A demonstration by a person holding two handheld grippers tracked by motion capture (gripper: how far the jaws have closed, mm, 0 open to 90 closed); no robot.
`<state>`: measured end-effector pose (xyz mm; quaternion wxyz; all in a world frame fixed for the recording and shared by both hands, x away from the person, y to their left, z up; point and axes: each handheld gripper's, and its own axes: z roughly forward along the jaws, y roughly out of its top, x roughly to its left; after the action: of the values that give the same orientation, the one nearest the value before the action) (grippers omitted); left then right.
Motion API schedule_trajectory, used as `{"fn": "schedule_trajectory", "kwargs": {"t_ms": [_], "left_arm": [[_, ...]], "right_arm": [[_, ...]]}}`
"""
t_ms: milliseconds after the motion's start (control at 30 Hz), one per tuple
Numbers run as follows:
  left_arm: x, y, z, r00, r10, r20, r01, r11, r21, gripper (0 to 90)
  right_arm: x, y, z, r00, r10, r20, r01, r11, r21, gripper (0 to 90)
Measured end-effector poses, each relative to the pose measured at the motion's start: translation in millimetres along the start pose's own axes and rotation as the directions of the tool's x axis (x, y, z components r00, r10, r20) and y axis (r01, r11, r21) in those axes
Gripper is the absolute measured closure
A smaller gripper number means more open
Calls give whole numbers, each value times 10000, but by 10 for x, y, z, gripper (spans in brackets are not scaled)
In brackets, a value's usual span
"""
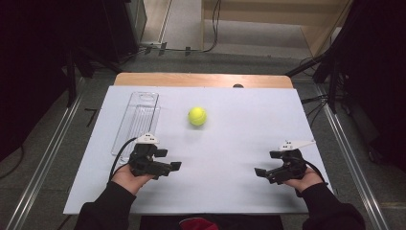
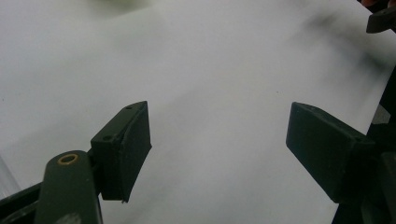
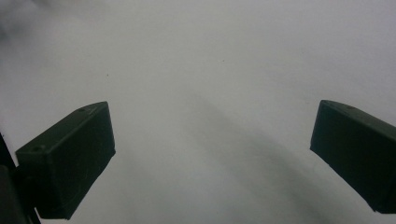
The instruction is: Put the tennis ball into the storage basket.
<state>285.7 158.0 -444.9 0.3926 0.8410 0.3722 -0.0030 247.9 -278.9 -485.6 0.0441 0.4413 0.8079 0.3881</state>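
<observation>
- A table seen from above, covered by a white sheet (image 1: 230, 182), with a strip of its wooden top (image 1: 203, 79) showing along the far edge.
- A yellow-green tennis ball (image 1: 197, 116) rests on the sheet, a little left of centre and towards the far side, touching nothing.
- A clear plastic tray (image 1: 136, 122) lies lengthwise near the sheet's left edge, to the left of the ball and apart from it.
- A person's dark-sleeved forearms come in from the near edge, each hand holding a black two-jaw tool.
- The left gripper (image 1: 173, 166) sits at the near left, just in front of the tray's near end, well apart from the ball. Its jaws point towards the middle of the table.
- In the left gripper view, its two black jaws stand apart with bare white sheet between them; it holds nothing.
- The right gripper (image 1: 261, 172) sits at the near right, well apart from the ball, its jaws pointing towards the left gripper.
- In the right gripper view, its jaws stand wide apart over bare sheet, gripping nothing.
</observation>
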Motion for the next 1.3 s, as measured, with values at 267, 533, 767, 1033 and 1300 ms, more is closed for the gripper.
{"fn": "schedule_trajectory", "kwargs": {"t_ms": [267,533,767,1033,1300], "left_arm": [[19,39,73,9998,56,-188,-54,10000,77,226],[30,90,165,9997,12,-231,-12,10000,4,226],[34,115,236,9996,38,-276,-34,9999,147,226],[58,140,266,9993,16,-362,-11,9999,118,226],[81,193,325,9992,-50,-407,54,9999,113,226]], "right_arm": [[-2,-4,1,10000,10,4,-10,10000,28,0],[-2,-4,5,10000,-39,-22,39,10000,-15,0],[6,-3,13,10000,-5,-30,5,10000,4,0],[11,-8,13,10000,-6,-29,6,10000,-14,0],[12,-16,5,10000,52,-24,-52,10000,-21,0]]}}
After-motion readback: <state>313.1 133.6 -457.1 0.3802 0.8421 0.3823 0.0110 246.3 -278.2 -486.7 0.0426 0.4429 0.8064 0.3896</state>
